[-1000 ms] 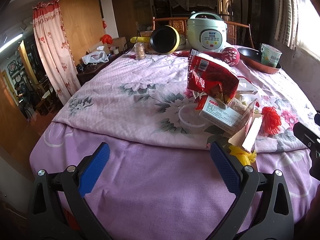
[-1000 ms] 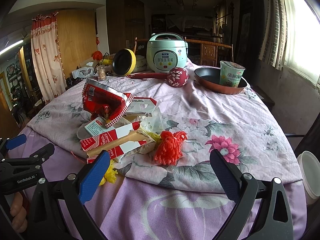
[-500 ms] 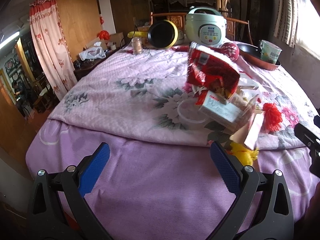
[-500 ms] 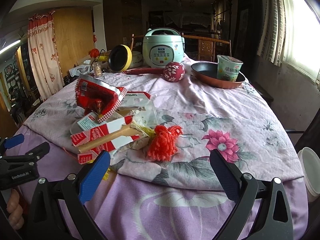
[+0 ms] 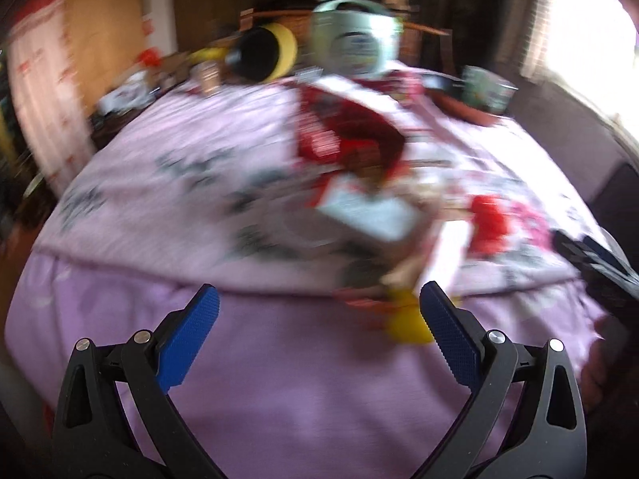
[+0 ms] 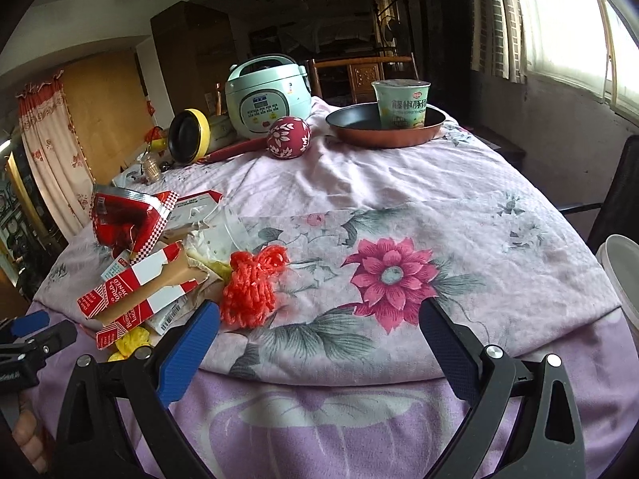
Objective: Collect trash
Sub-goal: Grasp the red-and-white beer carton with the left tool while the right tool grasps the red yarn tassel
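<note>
Both the left gripper (image 5: pixel 319 311) and right gripper (image 6: pixel 319 315) gaped wide and empty, while the trash pile (image 6: pixel 139 263) lay uncollected left of the pink flower (image 6: pixel 389 275) on the bedspread (image 6: pixel 459 199).

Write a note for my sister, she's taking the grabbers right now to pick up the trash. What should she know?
Left gripper: open, empty, at the table's near edge; its view is blurred.
Right gripper: open, empty, just short of the orange net ball.
Trash pile sits left of it: red snack bag, red-and-white carton, clear plastic wrap, yellow scraps.
White bin is at the right edge.
Nothing is picked up yet; all of it is left.
</note>
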{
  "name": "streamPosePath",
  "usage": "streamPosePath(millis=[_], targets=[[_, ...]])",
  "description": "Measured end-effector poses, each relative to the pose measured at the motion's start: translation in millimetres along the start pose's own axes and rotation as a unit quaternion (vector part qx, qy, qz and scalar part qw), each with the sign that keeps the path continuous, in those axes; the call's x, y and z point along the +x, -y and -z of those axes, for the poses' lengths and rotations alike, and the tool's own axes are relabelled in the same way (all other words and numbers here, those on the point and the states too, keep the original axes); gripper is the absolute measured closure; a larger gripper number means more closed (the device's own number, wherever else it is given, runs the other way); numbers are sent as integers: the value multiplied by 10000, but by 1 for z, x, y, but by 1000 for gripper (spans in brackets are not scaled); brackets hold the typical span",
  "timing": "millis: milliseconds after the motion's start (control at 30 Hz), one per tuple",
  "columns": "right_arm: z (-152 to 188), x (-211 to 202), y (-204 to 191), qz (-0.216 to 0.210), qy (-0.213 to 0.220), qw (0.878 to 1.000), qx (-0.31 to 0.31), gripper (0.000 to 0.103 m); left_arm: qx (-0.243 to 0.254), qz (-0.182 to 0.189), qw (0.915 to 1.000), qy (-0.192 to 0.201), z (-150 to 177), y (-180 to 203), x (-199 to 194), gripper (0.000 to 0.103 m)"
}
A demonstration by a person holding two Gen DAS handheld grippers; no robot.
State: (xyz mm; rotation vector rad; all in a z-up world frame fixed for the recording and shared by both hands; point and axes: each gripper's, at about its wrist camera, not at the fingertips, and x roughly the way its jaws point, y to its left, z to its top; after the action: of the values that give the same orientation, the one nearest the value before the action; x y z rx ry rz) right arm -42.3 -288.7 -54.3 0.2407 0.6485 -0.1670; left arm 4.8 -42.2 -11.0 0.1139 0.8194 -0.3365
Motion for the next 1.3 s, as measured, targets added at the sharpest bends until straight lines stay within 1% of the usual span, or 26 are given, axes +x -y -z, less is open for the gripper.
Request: streamPosePath(millis=[67, 167, 233, 333, 400, 433, 467, 633, 733, 833, 900, 933, 967, 1000, 1100, 1133, 1167, 1200, 1233, 1300], targets=[[0, -2, -2, -23, 39, 10000, -37, 5, 329, 156, 9993, 78, -5, 21, 4, 6], [0, -4, 0, -120, 91, 9999, 29, 5, 804, 182, 9966, 82, -10, 47, 19, 7], [0, -4, 6, -189, 95, 9996, 162, 5, 944, 233, 9953, 0, -13, 56, 31, 6], [0, -4, 15, -327, 86, 9987, 377, 5, 940, 259, 9952, -124, -17, 60, 49, 7], [0, -4, 18, -405, 76, 9980, 473, 5, 827, 273, 9960, -220, -20, 56, 60, 16], [0, -4, 20, -446, 58, 9977, 511, 5, 796, 286, 9960, -272, -21, 55, 62, 28], [0, -3, 21, -478, 46, 9974, 536, 5, 760, 343, 9960, -332, -22, 52, 64, 37], [0, -2, 24, -623, 22, 9960, 639, 5, 668, 517, 9959, -328, -15, 45, 56, 50], [0, -1, 25, -700, 3, 9952, 691, 5, 619, 509, 9964, -261, -8, 38, 41, 51], [0, 0, 26, -758, -24, 9946, 706, 5, 436, 561, 9971, -274, -4, 28, 34, 50], [0, 0, 26, -781, -30, 9944, 711, 5, 377, 633, 9969, -281, -3, 25, 33, 46], [0, 0, 26, -785, -33, 9944, 711, 5, 400, 593, 9971, -272, -3, 25, 32, 38], [0, 0, 26, -785, -39, 9944, 710, 5, 446, 494, 9975, -244, -3, 27, 33, 34], [0, 0, 26, -784, -42, 9944, 710, 5, 492, 427, 9976, -221, -4, 30, 34, 33], [-1, 1, 26, -783, -46, 9944, 709, 5, 582, 403, 9972, -235, -8, 36, 41, 33], [0, 1, 26, -784, -45, 9944, 705, 5, 584, 379, 9973, -246, -9, 36, 44, 34], [0, 1, 26, -786, -47, 9944, 702, 5, 554, 352, 9975, -244, -9, 35, 47, 46], [0, 0, 26, -787, -40, 9944, 705, 5, 521, 360, 9977, -244, -9, 34, 47, 55], [0, 0, 26, -790, -40, 9944, 698, 5, 460, 445, 9977, -234, -8, 30, 44, 63], [0, 2, 26, -796, -45, 9945, 675, 5, 353, 453, 9983, -95, -7, 24, 33, 64]])
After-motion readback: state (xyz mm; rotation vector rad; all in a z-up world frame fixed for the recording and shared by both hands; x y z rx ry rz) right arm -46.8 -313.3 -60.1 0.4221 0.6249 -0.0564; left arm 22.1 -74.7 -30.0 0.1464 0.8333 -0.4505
